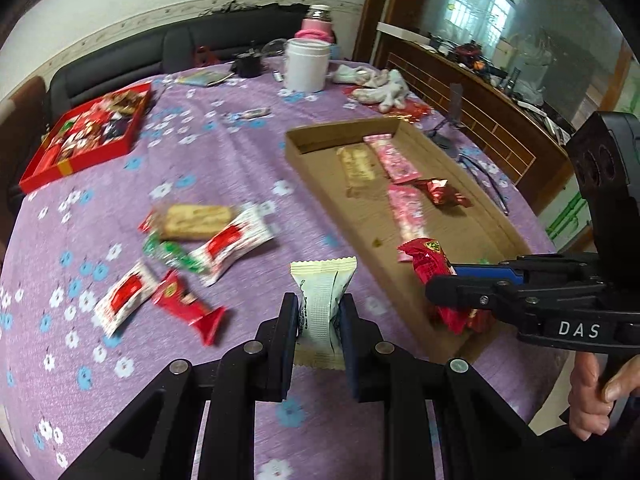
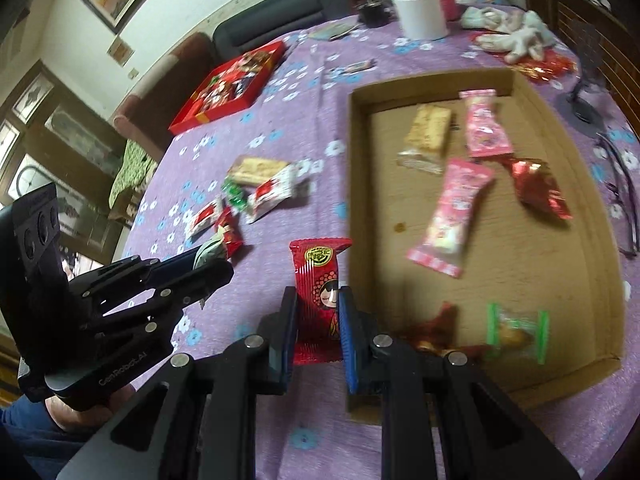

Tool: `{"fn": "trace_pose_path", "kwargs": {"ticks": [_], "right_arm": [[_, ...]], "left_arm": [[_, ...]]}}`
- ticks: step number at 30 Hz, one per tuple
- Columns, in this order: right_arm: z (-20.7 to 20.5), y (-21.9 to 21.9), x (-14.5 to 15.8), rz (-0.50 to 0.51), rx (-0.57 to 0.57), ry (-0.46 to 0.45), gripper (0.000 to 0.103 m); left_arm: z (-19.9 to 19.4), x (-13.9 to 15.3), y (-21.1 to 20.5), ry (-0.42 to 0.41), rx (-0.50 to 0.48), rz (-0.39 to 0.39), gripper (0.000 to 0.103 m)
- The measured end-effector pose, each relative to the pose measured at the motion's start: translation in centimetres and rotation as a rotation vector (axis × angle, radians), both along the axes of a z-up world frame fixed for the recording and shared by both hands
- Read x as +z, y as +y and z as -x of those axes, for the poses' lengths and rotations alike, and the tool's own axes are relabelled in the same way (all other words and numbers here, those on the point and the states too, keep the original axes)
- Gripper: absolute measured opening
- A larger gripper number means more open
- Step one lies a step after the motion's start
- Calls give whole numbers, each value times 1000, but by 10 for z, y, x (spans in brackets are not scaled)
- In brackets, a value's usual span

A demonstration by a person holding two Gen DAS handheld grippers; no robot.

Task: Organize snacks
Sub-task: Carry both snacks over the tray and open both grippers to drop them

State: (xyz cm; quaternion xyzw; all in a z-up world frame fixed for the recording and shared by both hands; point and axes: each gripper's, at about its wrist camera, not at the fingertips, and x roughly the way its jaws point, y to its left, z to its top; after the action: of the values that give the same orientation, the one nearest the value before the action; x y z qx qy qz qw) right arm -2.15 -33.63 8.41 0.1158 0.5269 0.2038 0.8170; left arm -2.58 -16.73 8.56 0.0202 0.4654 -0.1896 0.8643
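My left gripper [image 1: 319,312] is shut on a pale cream snack packet [image 1: 322,296], held upright above the purple cloth. To its right my right gripper [image 1: 444,280] is shut on a red packet [image 1: 422,258] over the near corner of the cardboard tray [image 1: 340,130]. In the right wrist view, the right gripper [image 2: 318,300] pinches that red packet [image 2: 318,276] beside the tray's left wall [image 2: 354,168]. The left gripper [image 2: 214,266] holds the pale packet [image 2: 210,250] at the left. Several snacks lie in the tray, and a loose pile [image 1: 200,240] [image 2: 256,192] lies on the cloth.
A red box [image 1: 80,136] [image 2: 228,84] full of sweets sits at the far left. At the back stand a white jar [image 1: 307,65] [image 2: 418,8] and a pink flask [image 1: 318,24]. Spectacles [image 1: 484,176] [image 2: 620,184] lie right of the tray. A hand [image 1: 592,392] grips the right handle.
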Motion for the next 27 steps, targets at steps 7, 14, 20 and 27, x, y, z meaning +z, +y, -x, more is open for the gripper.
{"fn": "trace_pose_path", "kwargs": {"ticks": [7, 14, 20, 27], "right_arm": [[-1, -44, 0, -14, -97, 6, 19], [-3, -85, -3, -23, -193, 25, 19], [-5, -110, -9, -19, -232, 46, 19], [-13, -131, -21, -15, -262, 80, 19]], "left_arm": [[-6, 7, -43, -2, -70, -9, 20], [-12, 8, -87, 1, -143, -22, 20], [-18, 0, -117, 23, -179, -32, 20], [-25, -13, -148, 54, -207, -53, 20]]}}
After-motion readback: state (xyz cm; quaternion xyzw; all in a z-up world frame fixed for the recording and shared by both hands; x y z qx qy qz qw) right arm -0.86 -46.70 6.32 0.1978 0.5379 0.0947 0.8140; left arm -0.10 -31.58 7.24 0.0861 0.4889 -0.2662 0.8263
